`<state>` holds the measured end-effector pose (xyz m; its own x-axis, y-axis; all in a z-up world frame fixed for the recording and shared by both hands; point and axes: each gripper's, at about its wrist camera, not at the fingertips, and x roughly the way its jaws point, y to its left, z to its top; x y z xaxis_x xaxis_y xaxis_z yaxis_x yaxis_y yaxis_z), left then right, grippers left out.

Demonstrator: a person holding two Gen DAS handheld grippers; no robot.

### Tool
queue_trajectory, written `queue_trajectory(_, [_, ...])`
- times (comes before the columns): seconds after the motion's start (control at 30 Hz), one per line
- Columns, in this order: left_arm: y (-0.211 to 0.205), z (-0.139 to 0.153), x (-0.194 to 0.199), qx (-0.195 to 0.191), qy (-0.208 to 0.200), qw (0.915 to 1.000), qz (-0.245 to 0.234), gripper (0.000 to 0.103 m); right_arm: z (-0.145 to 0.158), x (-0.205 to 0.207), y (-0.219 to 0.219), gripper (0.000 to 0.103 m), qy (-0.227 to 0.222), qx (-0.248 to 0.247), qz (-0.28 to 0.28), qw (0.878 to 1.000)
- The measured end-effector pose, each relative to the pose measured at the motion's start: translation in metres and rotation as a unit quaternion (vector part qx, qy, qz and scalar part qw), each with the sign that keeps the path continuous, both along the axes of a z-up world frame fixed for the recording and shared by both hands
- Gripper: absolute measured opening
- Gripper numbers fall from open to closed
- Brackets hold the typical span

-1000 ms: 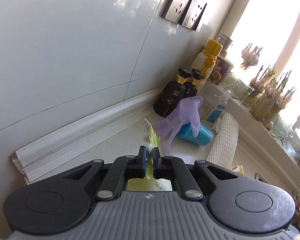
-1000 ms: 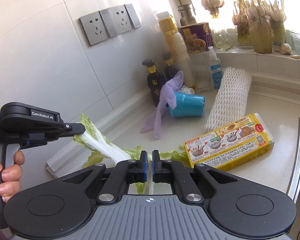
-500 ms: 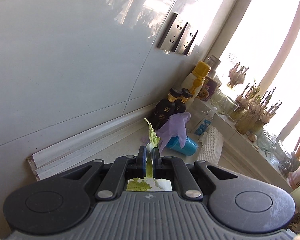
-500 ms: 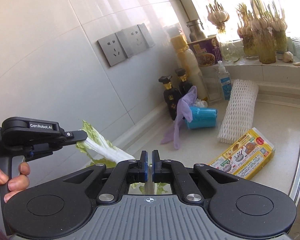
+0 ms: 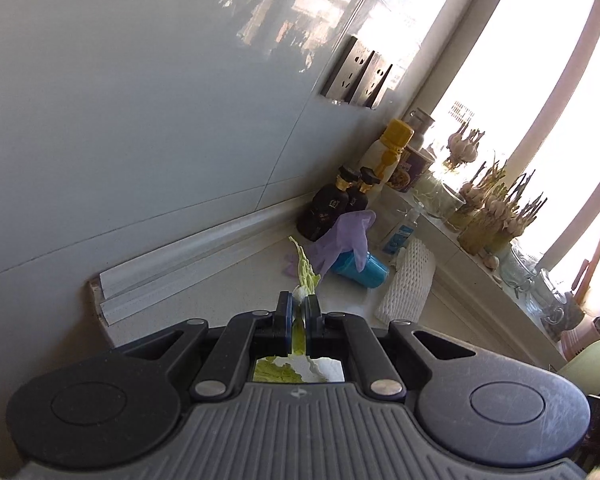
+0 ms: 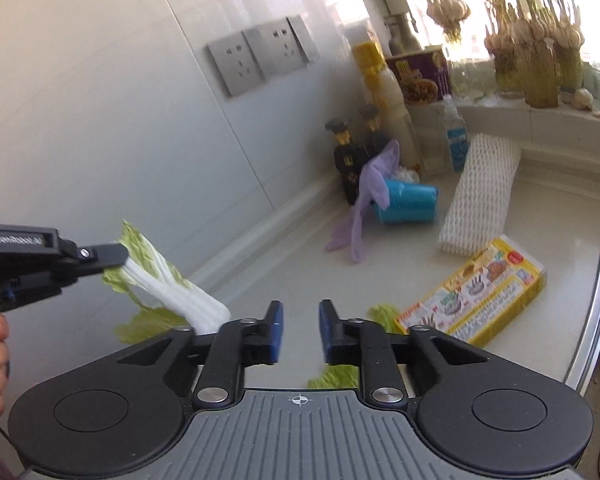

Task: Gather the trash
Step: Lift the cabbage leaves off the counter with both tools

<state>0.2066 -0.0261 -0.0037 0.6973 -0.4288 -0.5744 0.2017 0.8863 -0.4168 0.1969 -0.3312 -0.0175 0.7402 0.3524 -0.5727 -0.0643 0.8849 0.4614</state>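
My left gripper is shut on a cabbage leaf and holds it up off the counter; in the right wrist view the left gripper pinches the leaf at the left. My right gripper is open and empty above the counter. More green leaf pieces lie on the counter beneath it. A yellow box, a white foam net sleeve, a purple glove and a blue roll lie further back.
Dark bottles, a yellow-capped bottle and a sanitizer bottle stand against the tiled wall. Garlic jars line the window sill. A steel sink edge runs along the right.
My right gripper has opened and let go of the leaf piece. My left gripper has lifted the cabbage leaf higher off the counter.
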Motion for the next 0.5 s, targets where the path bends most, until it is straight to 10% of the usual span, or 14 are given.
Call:
queue_trajectory(0.07, [0.003,-0.006,-0.003,-0.001,0.009,1.0000,0.003,0.005,-0.020,-0.006,0.004,0.073,0.019,-0.013,0.001,1.000])
queue_trajectory(0.33, [0.013,-0.024,-0.010,-0.006,0.042,0.9990,0.017,0.005,-0.077,-0.012,0.030,0.071,0.082,-0.099,0.033,0.991])
queue_trajectory(0.5, [0.016,-0.025,-0.012,-0.007,0.043,0.9988,0.022,0.005,-0.091,-0.012,0.046,0.023,0.087,-0.163,0.050,0.982])
